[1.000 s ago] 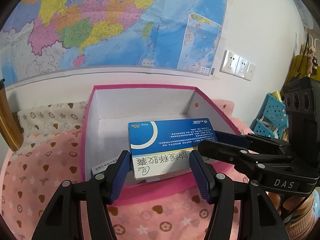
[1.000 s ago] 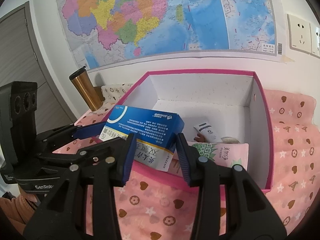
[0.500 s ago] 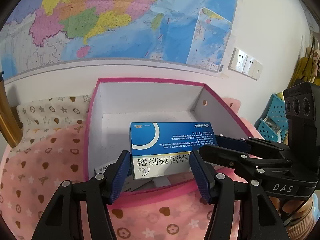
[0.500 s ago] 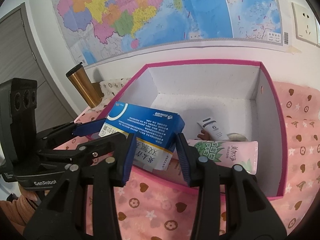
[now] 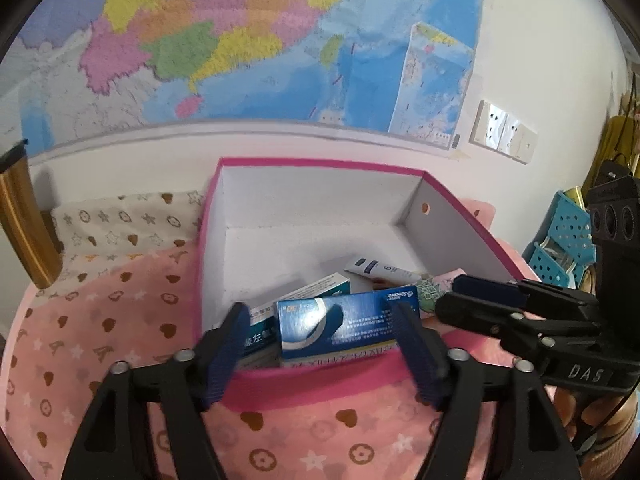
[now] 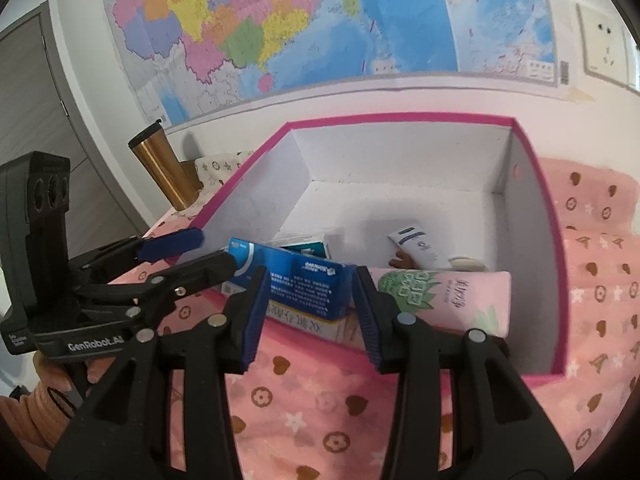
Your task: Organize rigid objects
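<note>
The left gripper [image 5: 320,344] is spreading its jaws off the blue medicine box [image 5: 347,322], leaving it sitting in the pink storage box [image 5: 320,384] so it's tidied away, while the right gripper [image 6: 310,308] is still pinching its end, probably steadying it.

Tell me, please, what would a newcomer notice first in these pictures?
A pink box on a pink patterned cloth, half filled with a blue carton, a pink tube and a white tube. Behind it, a big colourful map covers the wall, and a gold cup stands to the left.
</note>
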The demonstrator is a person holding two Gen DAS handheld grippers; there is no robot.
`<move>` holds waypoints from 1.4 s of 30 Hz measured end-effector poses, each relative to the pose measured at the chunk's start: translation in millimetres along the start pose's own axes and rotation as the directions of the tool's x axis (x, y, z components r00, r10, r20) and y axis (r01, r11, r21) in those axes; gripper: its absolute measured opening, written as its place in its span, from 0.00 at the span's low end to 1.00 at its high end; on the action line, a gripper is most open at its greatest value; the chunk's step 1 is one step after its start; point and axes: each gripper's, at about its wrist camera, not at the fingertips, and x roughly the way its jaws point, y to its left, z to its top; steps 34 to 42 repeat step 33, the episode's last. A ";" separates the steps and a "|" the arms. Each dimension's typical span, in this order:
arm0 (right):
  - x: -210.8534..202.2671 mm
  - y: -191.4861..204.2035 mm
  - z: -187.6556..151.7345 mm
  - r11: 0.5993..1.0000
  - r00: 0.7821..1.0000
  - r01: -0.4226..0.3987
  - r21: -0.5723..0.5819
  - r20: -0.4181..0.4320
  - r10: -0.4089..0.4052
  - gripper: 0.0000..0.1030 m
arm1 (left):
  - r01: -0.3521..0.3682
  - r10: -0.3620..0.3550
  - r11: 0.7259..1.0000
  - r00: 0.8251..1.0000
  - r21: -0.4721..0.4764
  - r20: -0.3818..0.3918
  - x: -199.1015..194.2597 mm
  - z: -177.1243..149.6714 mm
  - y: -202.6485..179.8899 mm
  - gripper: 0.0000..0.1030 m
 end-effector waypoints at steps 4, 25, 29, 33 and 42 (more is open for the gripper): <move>-23.9 2.1 -9.3 0.999 0.997 0.038 -0.009 0.063 -0.037 0.61 | -0.012 0.010 0.999 0.998 0.033 0.059 -23.0 -10.8 -9.1 0.90; -65.4 21.9 -95.4 0.962 0.955 0.271 -0.040 0.132 -0.264 0.95 | -0.097 0.096 0.994 0.995 -0.057 -0.011 -43.0 -77.4 -15.8 1.00; -65.4 25.9 -98.6 0.965 0.959 0.259 -0.042 0.128 -0.252 0.95 | -0.127 0.127 0.990 0.992 -0.061 -0.014 -43.0 -81.1 -14.4 1.00; -64.7 30.9 -100.9 0.964 0.960 0.260 -0.058 0.126 -0.252 0.95 | -0.163 0.163 0.986 0.986 -0.041 -0.018 -42.3 -85.4 -18.0 1.00; -64.7 30.9 -100.9 0.964 0.960 0.260 -0.058 0.126 -0.252 0.95 | -0.163 0.163 0.986 0.986 -0.041 -0.018 -42.3 -85.4 -18.0 1.00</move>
